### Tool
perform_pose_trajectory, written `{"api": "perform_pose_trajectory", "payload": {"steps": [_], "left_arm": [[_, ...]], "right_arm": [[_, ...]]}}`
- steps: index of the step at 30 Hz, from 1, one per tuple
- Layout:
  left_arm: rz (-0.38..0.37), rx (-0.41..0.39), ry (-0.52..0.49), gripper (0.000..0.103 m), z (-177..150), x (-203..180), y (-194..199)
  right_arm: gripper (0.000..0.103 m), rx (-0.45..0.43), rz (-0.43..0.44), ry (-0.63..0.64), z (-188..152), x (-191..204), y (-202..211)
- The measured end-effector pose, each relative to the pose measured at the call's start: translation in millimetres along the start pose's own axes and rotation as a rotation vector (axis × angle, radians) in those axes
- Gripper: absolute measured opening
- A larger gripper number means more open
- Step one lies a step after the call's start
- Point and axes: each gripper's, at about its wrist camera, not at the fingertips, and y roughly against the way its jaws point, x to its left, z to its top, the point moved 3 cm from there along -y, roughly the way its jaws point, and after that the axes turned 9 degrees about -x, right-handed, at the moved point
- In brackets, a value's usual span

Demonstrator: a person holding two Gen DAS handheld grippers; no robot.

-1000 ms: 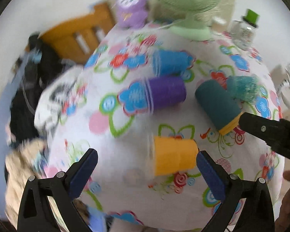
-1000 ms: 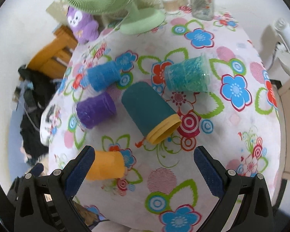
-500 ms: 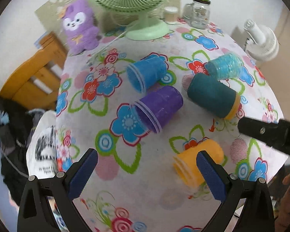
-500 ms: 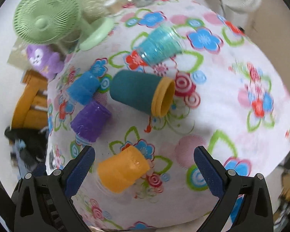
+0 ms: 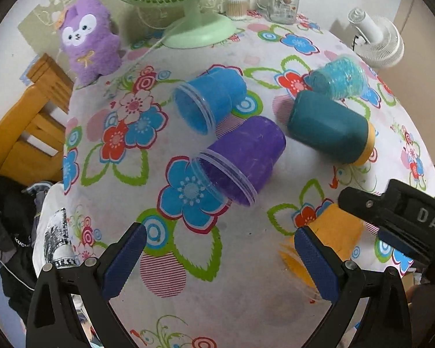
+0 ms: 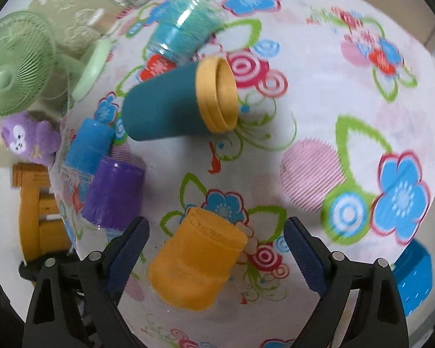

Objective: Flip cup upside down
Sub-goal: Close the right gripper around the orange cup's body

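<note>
Orange plastic fills the gap between the jaws of the right gripper: the orange cup lies on its side on the counter, lined up between the spread blue pads, which do not touch it. Its body is opaque orange with a clear, threaded rim; in the right wrist view one end blurs into the flowered cloth and is hard to make out. From the left wrist view the same cup is partly hidden, with the left gripper's right finger in front and the black body of the right gripper crossing over it. The left gripper hangs over bare cloth, jaws wide apart and holding nothing.

Farther in, the purple cup lies on its side with its clear rim toward the camera, and the blue cup lies just behind it, also mouth forward; whether the two touch I cannot tell. To their right a dark teal cup with a yellow mouth lies on its side, and a glittery turquoise cup rests against its far end.

At the back stand a green fan, cut off at the top, a purple plush toy, a glass jar and a small cotton-swab tub. Beyond the counter's edge are a wooden chair and a white fan.
</note>
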Motion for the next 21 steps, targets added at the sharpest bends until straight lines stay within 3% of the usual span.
{"api": "perform_pose_trajectory", "payload": {"steps": [5, 11, 17, 21], "left_arm": [[-0.021, 0.023, -0.022, 0.103, -4.0, -1.4, -9.6], [-0.039, 0.042, -0.019, 0.103, -6.2, -0.7, -17.3], [-0.045, 0.048, -0.007, 0.103, -7.2, 1.7, -21.6], [-0.043, 0.052, -0.009, 0.103, -9.2, -0.1, -21.7]], "right_arm": [[0.082, 0.043, -0.001, -0.061, -8.7, -2.0, -15.9], [0.079, 0.091, 0.001, -0.099, -13.8, -0.7, -30.3], [0.061, 0.091, 0.003, -0.069, -13.0, 3.2, -29.9], [0.057, 0.098, 0.009, -0.050, -16.2, 5.0, -28.9]]}}
